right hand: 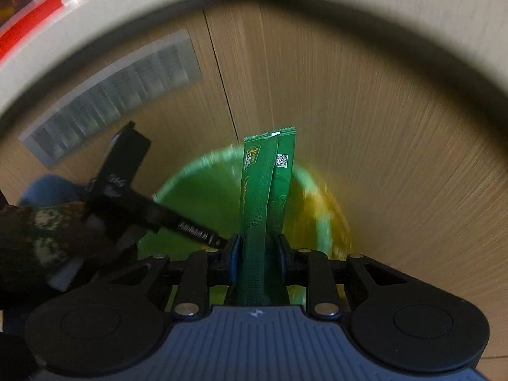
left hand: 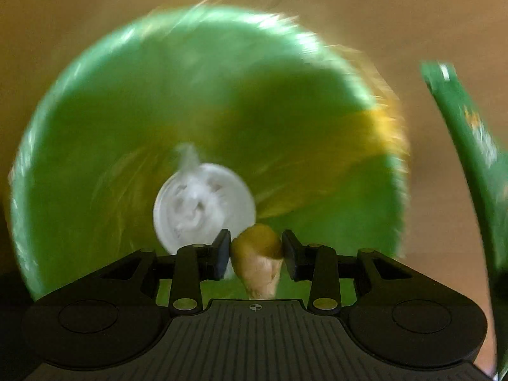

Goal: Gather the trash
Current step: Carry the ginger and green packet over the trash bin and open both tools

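My left gripper (left hand: 256, 249) is shut on a crumpled brown paper wad (left hand: 258, 260) and hangs over the open green bin (left hand: 95, 127). A white paper cup (left hand: 203, 206) with crumpled tissue lies at the bin's bottom. My right gripper (right hand: 257, 255) is shut on two green stick sachets (right hand: 266, 190) that stand upright between its fingers, above the green bin (right hand: 197, 190). The sachets also show at the right edge of the left wrist view (left hand: 470, 146). The left gripper's body (right hand: 127, 190) shows at the left of the right wrist view.
The bin stands on a wooden floor (right hand: 397, 143) under a pale table edge (right hand: 127, 9). A grey floor vent (right hand: 111, 95) lies at the left. The bin's right wall has a yellow patch (left hand: 374, 146). Both views are motion-blurred.
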